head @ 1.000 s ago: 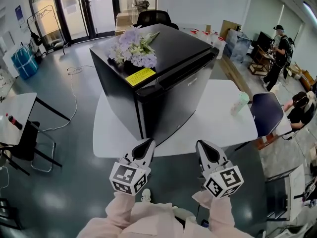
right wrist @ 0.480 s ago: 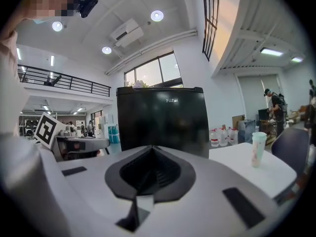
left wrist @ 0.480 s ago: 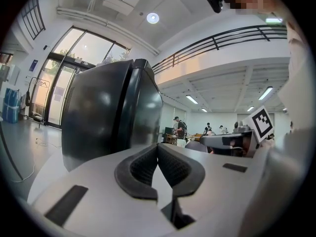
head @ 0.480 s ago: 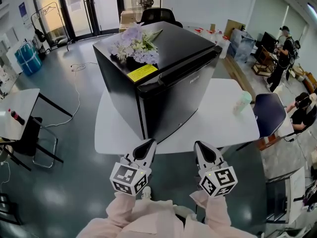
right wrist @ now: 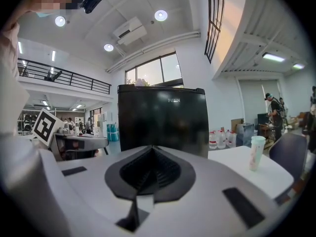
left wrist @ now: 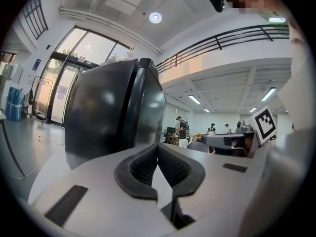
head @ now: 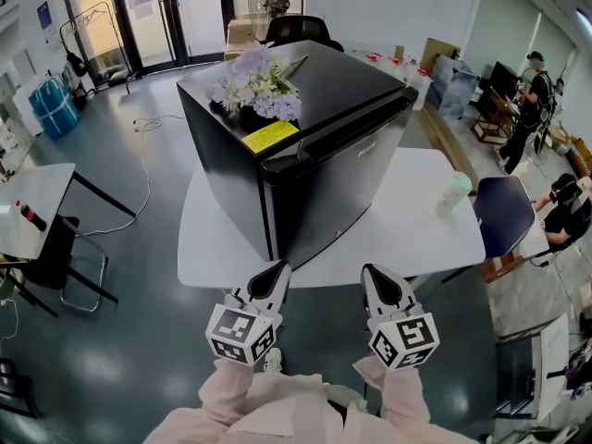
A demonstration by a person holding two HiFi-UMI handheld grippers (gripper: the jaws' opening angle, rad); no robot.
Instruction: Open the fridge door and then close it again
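A black mini fridge stands on a white table, its door shut and facing me, a yellow label and a bunch of pale flowers on top. My left gripper and right gripper hover side by side short of the table's near edge, both shut with nothing between the jaws. In the left gripper view the fridge shows from its corner, ahead of the left gripper. The right gripper view faces the door straight on, beyond the right gripper.
A pale cup stands at the table's right end, also the cup in the right gripper view. A dark blue chair sits right of the table. A smaller white table is at left. People work at desks at far right.
The view has shifted slightly, so the fridge sits a little higher and further right in the picture. Both grippers stay shut in about the same place.
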